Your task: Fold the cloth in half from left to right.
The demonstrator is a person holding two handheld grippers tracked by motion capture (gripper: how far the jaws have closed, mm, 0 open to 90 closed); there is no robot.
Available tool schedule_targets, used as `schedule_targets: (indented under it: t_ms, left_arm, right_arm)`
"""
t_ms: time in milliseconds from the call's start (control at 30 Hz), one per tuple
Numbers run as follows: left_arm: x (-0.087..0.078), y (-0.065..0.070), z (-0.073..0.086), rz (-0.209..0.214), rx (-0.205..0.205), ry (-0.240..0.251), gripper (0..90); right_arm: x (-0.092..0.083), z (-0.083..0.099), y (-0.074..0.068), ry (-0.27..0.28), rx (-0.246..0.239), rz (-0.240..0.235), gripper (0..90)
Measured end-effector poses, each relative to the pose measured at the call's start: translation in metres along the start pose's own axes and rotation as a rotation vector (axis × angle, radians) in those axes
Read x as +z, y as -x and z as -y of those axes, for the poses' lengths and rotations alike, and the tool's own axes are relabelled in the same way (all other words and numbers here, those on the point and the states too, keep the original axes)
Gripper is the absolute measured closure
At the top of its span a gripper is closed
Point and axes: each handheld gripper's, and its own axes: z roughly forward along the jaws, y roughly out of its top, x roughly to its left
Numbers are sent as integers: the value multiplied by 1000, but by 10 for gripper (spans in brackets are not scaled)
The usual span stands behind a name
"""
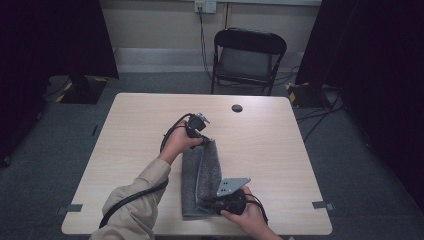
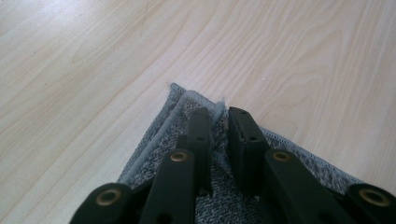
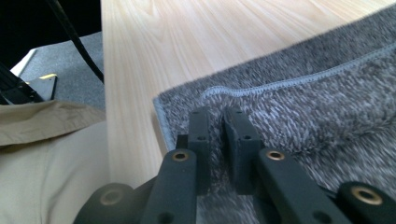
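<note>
Both grippers are black, the left gripper point(image 1: 199, 131) and the right gripper point(image 1: 225, 200) alike, with flat jaw links pinned by brass-ringed screws. A grey three-cornered plate tops each (drilled with small holes). Thick black cables trail back; the sleeve point(image 1: 140, 195) is beige.

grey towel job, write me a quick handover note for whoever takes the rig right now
Left gripper: at the far end of the grey towel, jaws slightly apart over the folded corner, a ridge of cloth between them; the pads do not look clamped.
Right gripper: at the near end, by the table edge, jaws slightly apart over the towel's hemmed corner; again no clear clamp.
Towel: lies lengthwise mid-table, folded into a narrow strip, one layer over another.
Done: one fold, by the look of it.
Left: probably let go fully, then check the edges line up; whether another fold is wanted cannot be told.
</note>
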Motion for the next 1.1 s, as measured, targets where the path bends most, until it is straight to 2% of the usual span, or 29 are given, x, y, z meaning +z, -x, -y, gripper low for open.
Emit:
schedule_targets:
  t_ms: [67,167,233,333,400,567,667,800,1000,1100]
  left_arm:
    - [1,1,-1,-8,-6,7,738]
    - [1,2,-1,-32,17,12,649]
    - [0,3,-1,-31,15,21,573]
    - [-2,4,1,-42,38,12,561]
    - [-3,3,2,-49,28,22,550]
    - [-10,1,7,-61,14,63,432]
    - [-16,0,11,-69,8,75,413]
    - [-18,-3,23,-103,15,57,408]
    - [-21,-16,43,-163,-25,58,400]
    - [-21,-22,50,-170,-46,58,438]
  right_arm:
    - [-2,3,2,-6,11,9,783]
    - [-5,6,5,-13,27,21,741]
    - [-8,7,7,-9,28,30,727]
    - [-12,8,9,-7,29,39,717]
    - [-13,9,10,-17,22,45,714]
    - [-17,14,11,-33,27,48,695]
    - [-20,14,13,-39,30,53,679]
    - [-21,16,14,-45,32,58,679]
    - [-19,18,13,-67,27,52,663]
    - [-20,20,14,-83,22,51,648]
